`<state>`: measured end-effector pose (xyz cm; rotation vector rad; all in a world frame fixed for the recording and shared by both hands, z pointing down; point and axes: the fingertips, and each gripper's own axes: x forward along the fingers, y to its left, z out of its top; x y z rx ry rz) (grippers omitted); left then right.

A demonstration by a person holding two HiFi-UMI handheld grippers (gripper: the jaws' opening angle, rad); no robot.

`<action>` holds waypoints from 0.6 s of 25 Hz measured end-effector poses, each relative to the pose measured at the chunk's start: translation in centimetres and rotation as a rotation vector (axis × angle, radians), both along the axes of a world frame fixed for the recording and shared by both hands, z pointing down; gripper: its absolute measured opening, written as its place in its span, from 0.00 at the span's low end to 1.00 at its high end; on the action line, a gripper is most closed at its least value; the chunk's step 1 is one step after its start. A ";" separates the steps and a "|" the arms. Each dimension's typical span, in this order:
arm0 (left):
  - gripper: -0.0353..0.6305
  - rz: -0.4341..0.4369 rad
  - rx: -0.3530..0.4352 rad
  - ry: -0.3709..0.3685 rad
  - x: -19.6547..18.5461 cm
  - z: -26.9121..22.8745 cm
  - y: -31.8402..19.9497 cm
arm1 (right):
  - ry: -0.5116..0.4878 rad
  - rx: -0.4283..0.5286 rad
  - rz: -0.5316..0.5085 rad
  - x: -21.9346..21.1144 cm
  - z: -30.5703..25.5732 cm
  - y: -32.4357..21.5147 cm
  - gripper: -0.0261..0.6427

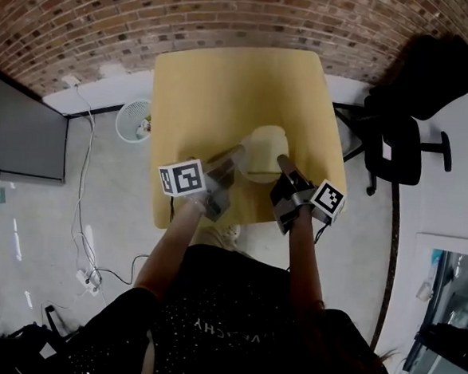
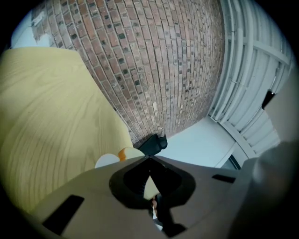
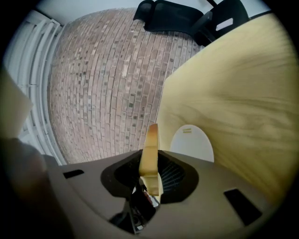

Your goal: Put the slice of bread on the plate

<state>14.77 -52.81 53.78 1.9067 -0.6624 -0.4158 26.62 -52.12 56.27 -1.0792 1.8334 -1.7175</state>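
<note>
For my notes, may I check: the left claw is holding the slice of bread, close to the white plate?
Not quite: it is the right claw that holds the slice of bread, as the right gripper view shows. It is indeed close to the white plate.

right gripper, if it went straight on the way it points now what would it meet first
Most likely the white plate on the table: the right gripper, shut on the bread slice, points at it in the head view. Depth is unclear, so it could pass just beside it.
</note>
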 end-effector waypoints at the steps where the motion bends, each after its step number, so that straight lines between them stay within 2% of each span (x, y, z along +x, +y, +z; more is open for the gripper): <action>1: 0.07 -0.003 -0.005 0.000 -0.1 0.5 -0.2 | 0.006 -0.015 -0.007 -0.3 0.7 -0.1 0.19; 7: 0.07 -0.013 -0.026 -0.016 -0.2 2.6 -0.8 | -0.008 -0.031 -0.025 -2.2 2.5 -0.4 0.19; 11: 0.07 -0.033 -0.019 -0.041 -0.2 3.1 -1.4 | 0.051 -0.052 -0.030 -2.3 3.2 -0.1 0.19; 15: 0.07 -0.006 -0.016 -0.072 0.3 3.4 -1.9 | 0.153 -0.054 -0.035 -2.2 3.5 0.1 0.19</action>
